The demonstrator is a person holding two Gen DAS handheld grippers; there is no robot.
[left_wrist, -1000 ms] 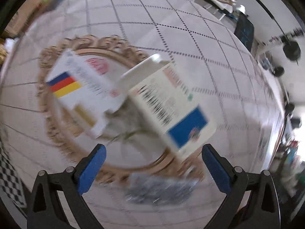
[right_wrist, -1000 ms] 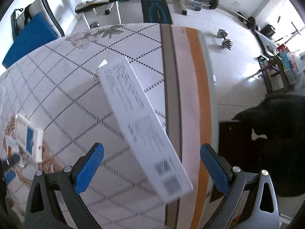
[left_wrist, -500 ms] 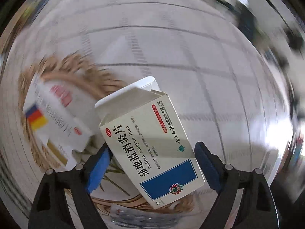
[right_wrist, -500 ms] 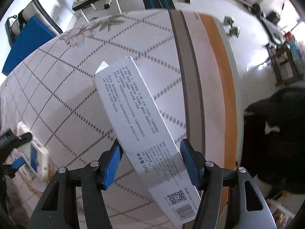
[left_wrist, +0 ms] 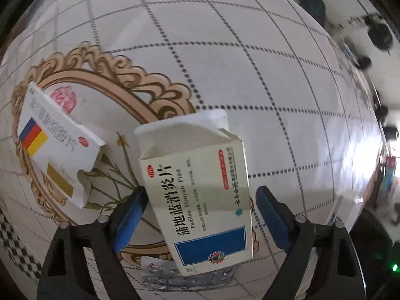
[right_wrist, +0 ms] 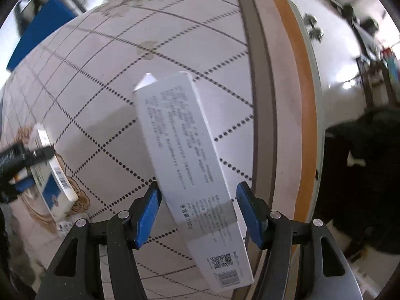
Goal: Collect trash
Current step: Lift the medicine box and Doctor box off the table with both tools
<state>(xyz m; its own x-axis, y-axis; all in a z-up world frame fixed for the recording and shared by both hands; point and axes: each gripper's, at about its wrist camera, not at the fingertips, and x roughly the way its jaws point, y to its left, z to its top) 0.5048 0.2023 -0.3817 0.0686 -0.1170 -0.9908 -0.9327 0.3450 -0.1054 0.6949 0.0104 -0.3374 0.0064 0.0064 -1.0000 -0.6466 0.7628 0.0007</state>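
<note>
In the left wrist view my left gripper [left_wrist: 200, 212] is shut on a cream medicine box with a blue panel [left_wrist: 200, 190], its top flap open, held above the table. A white box with blue, red and yellow stripes [left_wrist: 57, 147] lies on the table to its left. A blister pack [left_wrist: 185, 277] lies under the held box. In the right wrist view my right gripper [right_wrist: 198, 212] is shut on a long white box [right_wrist: 190, 165] with printed text and a QR code. The medicine box and left gripper also show at the left [right_wrist: 50, 175].
The table [left_wrist: 225, 50] has a white grid-pattern cloth with a gold ornamental oval [left_wrist: 120, 75]. Its brown and orange border [right_wrist: 287, 100] runs along the right edge. A black shape [right_wrist: 362, 175] sits on the floor beyond it.
Both grippers have closed from open onto their boxes. The left has lifted the medicine box off the table. The right holds the long white box, slightly raised.
</note>
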